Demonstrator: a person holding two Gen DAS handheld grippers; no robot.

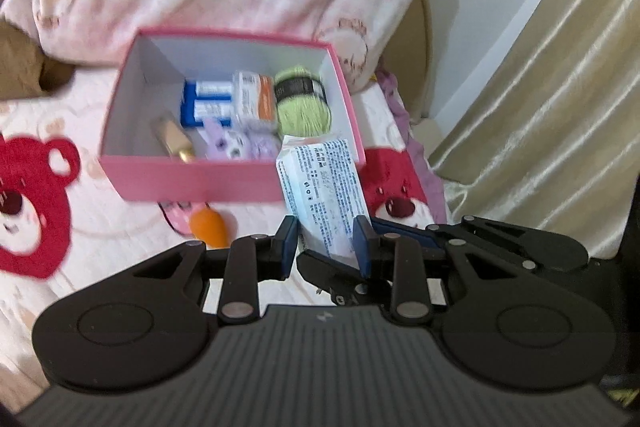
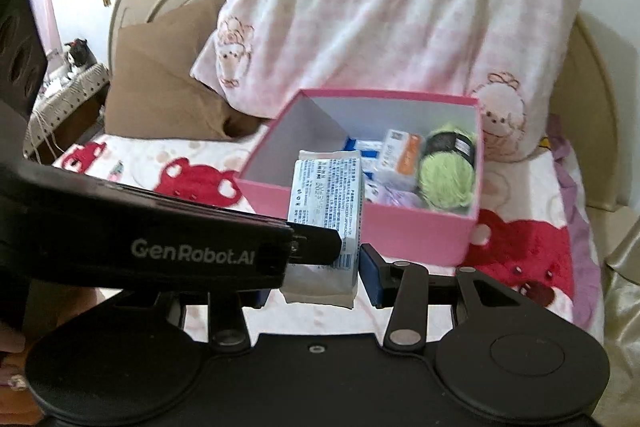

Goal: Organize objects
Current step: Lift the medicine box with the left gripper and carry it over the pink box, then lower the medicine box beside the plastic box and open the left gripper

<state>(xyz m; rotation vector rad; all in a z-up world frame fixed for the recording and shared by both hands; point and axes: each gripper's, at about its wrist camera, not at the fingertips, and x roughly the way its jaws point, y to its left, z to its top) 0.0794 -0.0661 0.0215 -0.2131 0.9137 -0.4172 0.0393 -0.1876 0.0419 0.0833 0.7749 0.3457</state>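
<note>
Both wrist cams look down & fwd, close over bed (image 1: 36,307); both share pink box (image 1: 192,179) & pillow (image 2: 400,7).

The left tool (image 2: 320,255), seen from the right wrist, bears "GenRobot.AI" in grey letters on its black side. The white packet (image 2: 326,195) carries dense blue print, too small and blurred to read.

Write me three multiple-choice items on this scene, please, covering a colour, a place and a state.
1. The yarn ball is: A green; B red; C blue.
2. The orange egg-shaped object lies: A inside the pink box; B on the bedcover in front of the box; C on the yarn.
3. The box is: A lidded; B open; C overturned.
Answers: 1 A, its strands are pale green. 2 B, it rests outside the front wall. 3 B, its contents show from above.
</note>
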